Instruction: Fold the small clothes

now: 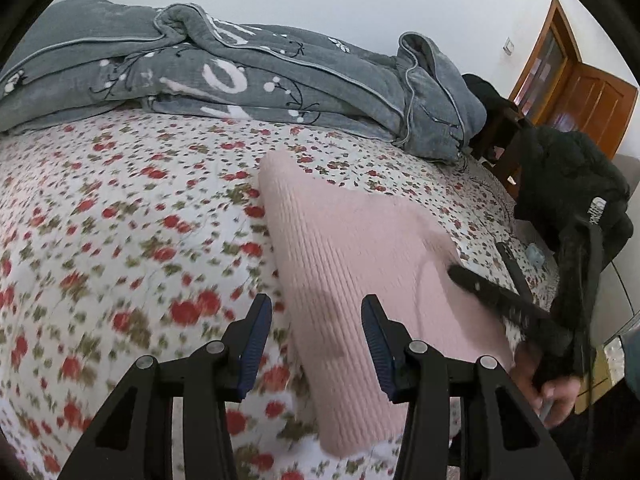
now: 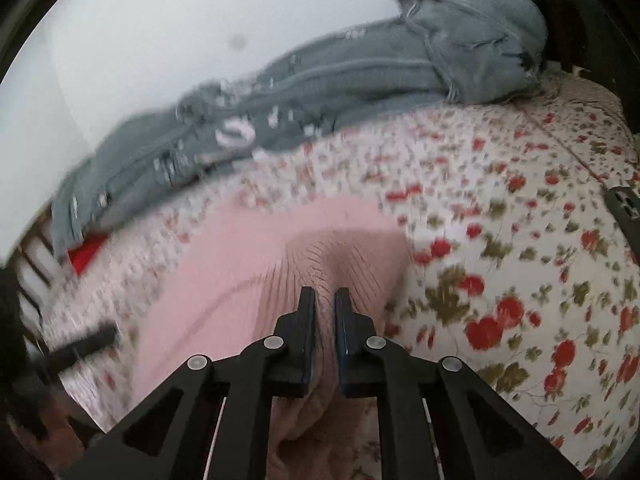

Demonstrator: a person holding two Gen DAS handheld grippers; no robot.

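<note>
My right fingers [image 2: 325, 300] pinch the pink ribbed knit [image 2: 240, 280] to lift a fold off the bed [image 2: 520, 240]; left fingers [image 1: 316, 320] parted, empty, ready.

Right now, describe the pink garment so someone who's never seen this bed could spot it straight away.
Find the bed's floral sheet, white with red flowers, and the rumpled grey quilt along its far side. Nearer than the quilt lies the pink garment, a ribbed knit with one edge pinched in the right claw. It is the only plain pink, unpatterned fabric there.
</note>
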